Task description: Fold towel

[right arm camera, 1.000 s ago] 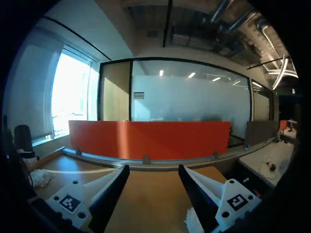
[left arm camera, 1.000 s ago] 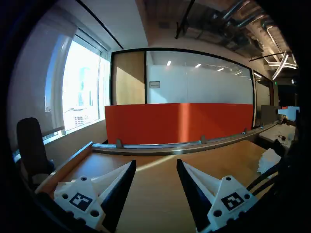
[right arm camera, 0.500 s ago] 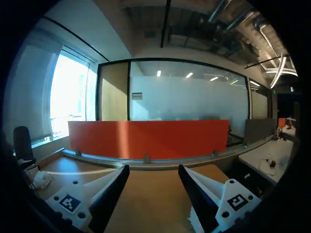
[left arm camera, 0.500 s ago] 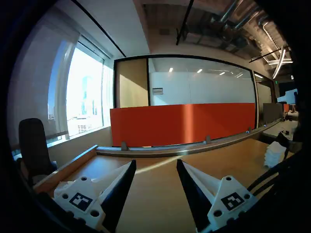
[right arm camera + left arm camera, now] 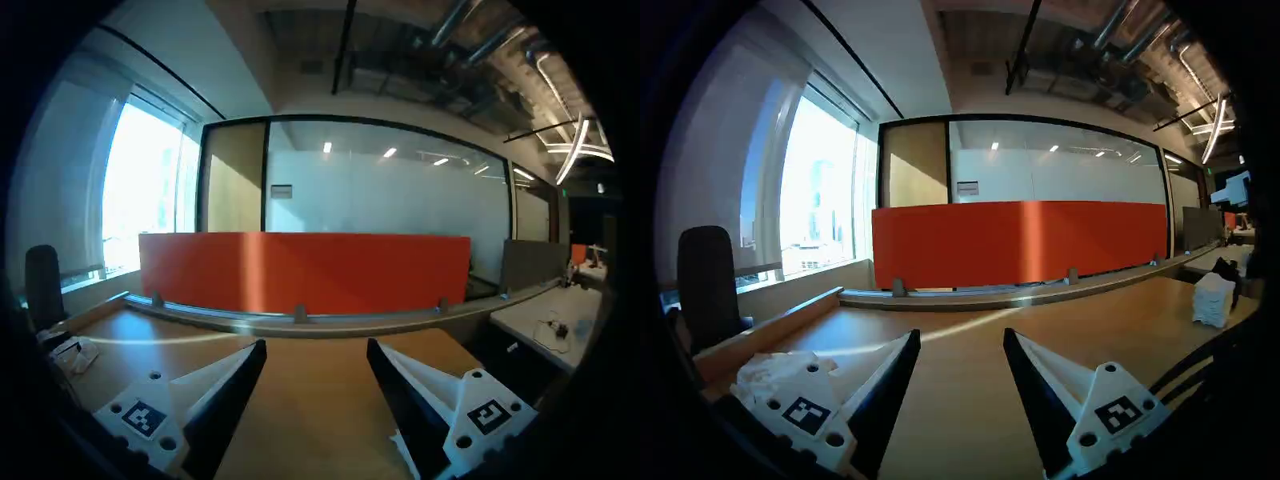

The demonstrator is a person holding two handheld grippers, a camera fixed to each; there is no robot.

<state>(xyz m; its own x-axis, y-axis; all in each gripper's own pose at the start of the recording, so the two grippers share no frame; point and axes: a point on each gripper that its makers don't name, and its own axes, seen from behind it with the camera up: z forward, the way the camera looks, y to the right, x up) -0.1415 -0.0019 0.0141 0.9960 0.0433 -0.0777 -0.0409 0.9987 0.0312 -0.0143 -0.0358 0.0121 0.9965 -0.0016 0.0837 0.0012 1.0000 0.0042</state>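
Left gripper (image 5: pixel 960 334), right gripper (image 5: pixel 317 344): my jaws spread, empty; towel (image 5: pixel 768 370) (crumpled, axis unclear) lies on the counter (image 5: pixel 976 416)

crumpled cloth (image 5: pixel 768 370): lower left of the left gripper view, its near part hidden behind a finger of my left claw (image 5: pixel 960 332).
white stack (image 5: pixel 1214 298): far right, its right side hidden by something dark I cannot make out.
white scrap (image 5: pixel 399 448): bottom of the right gripper view, mostly behind a finger of my right claw (image 5: pixel 316 344); too little to name.
pale bundle (image 5: pixel 74 355): lower left, too small to tell.
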